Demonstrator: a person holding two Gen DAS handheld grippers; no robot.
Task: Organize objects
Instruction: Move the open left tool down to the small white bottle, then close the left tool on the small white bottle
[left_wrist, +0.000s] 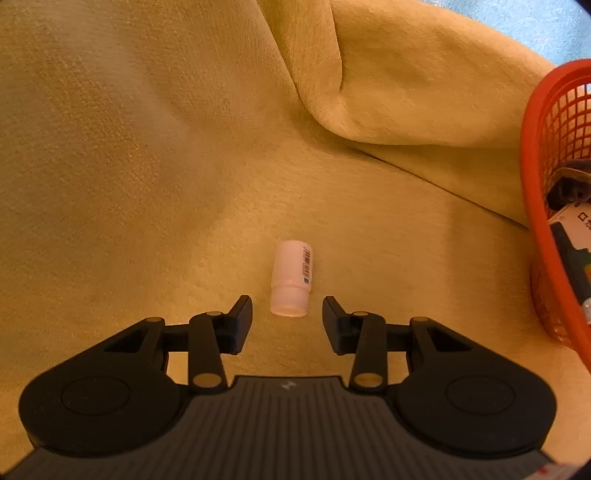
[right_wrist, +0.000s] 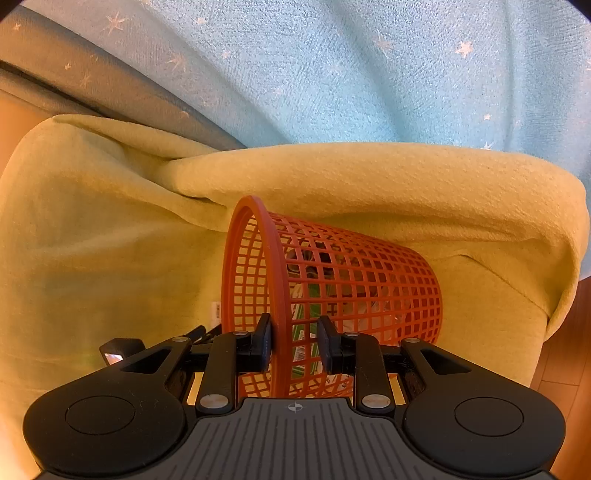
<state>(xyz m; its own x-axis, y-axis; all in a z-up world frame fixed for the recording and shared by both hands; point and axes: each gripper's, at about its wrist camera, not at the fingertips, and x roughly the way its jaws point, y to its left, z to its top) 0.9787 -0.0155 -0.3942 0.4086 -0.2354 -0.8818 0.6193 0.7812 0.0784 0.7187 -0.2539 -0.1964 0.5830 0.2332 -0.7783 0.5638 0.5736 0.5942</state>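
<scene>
Black fingers of the left gripper (left_wrist: 287, 314) stood wide apart, holding nothing, with a small white bottle (left_wrist: 291, 278) lying on yellow fabric (left_wrist: 147, 184) just beyond them. Right gripper (right_wrist: 294, 341) fingers straddled the orange basket (right_wrist: 332, 280) rim, partly open; its left finger (right_wrist: 263, 341) touched the rim.

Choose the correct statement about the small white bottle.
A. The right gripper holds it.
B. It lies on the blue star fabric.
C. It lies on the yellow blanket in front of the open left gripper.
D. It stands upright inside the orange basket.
C: the small white bottle lies on its side on the yellow blanket, just ahead of the open left gripper, untouched.
</scene>
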